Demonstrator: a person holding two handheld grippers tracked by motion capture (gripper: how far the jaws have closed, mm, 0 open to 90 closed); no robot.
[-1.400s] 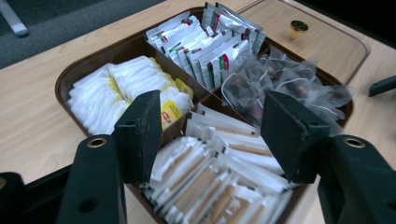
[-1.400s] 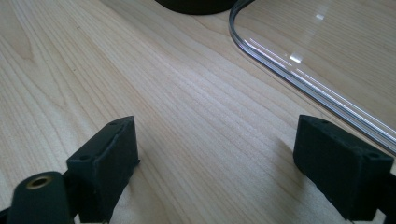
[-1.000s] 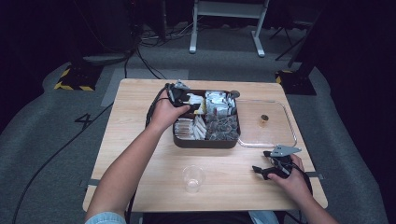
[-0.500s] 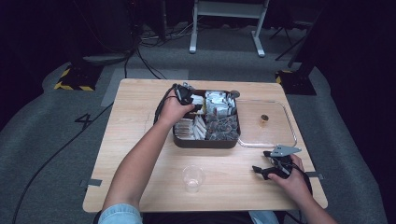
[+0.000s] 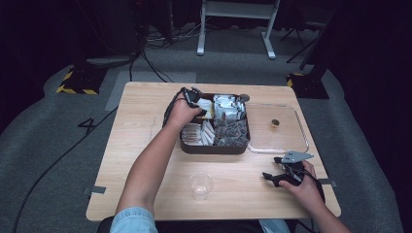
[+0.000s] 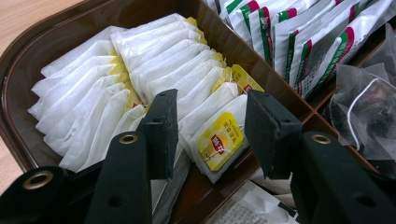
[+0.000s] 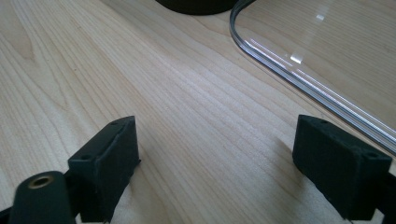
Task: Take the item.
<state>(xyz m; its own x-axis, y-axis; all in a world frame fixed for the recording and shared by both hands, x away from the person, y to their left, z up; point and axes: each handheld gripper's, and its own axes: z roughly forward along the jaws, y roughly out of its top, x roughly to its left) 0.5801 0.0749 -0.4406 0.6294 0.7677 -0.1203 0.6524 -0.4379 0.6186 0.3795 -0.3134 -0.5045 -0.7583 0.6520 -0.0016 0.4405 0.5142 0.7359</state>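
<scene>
overhead table [image 5: 145,145], two close jaw-level views

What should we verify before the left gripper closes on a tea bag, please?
1. Left gripper over the tea bag compartment, jaws just closing: ok.
2. Yellow-tagged tea bag between the jaws: ok.
3. Pads pressing on it: not ok, gaps remain.
4. Only one bag between the jaws: cannot tell.
5. Clear cup upright on the table: ok.
6. Right gripper open, resting away from the tray: ok.
</scene>
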